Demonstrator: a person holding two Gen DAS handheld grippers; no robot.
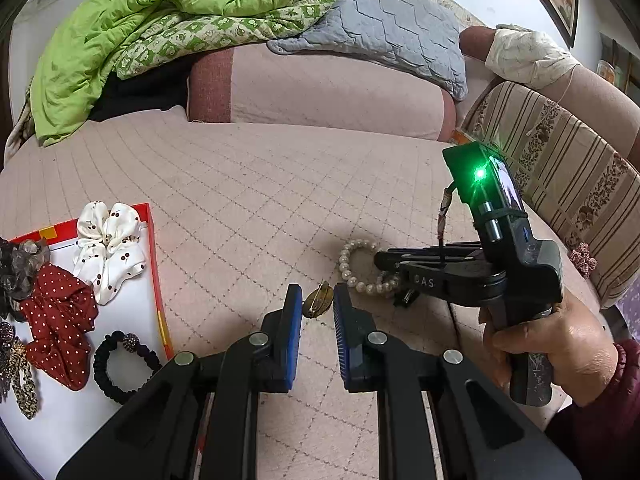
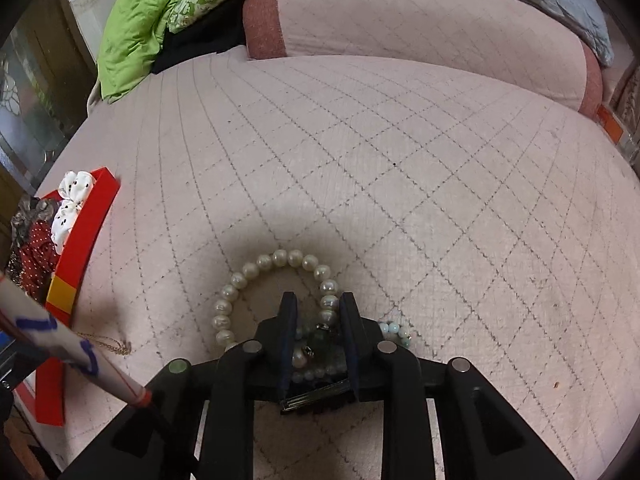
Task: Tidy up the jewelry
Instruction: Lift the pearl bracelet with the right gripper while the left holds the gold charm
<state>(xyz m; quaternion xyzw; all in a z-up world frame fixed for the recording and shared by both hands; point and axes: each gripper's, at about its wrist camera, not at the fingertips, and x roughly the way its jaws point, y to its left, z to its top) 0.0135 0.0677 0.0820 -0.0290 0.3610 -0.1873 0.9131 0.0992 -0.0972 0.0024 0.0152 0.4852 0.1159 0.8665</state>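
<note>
Between the fingers of the right gripper (image 2: 316, 312), low over the quilted pink bed cover (image 2: 380, 168), lies one side of a pearl bracelet (image 2: 256, 268). The jaws stand drawn nearly together around that stretch of beads, with darker and pale green beads (image 2: 394, 330) bunched between and just right of them (whether the pads actually press on the pearls cannot be told). The rest of the pearl loop curves out ahead and to the left of the fingertips, flat on the cover. In the left wrist view the same gripper reaches in from the right, held by a hand (image 1: 560, 344), its tips on the near side of the bracelet.

The left gripper (image 1: 317, 304) hovers with its blue-padded jaws only a narrow gap apart, and a small gold brooch (image 1: 318, 300) sits in that gap at the fingertips, resting on the cover; the pads do not visibly pinch it.

Well to the left of those jaws lies a red-rimmed tray (image 1: 154, 256) holding a white cherry-print scrunchie (image 1: 110, 248), a red dotted scrunchie (image 1: 60, 320) and a black hair tie (image 1: 124, 364). A thin gold chain (image 2: 116, 346) lies on the cover beside the tray's rim.
</note>
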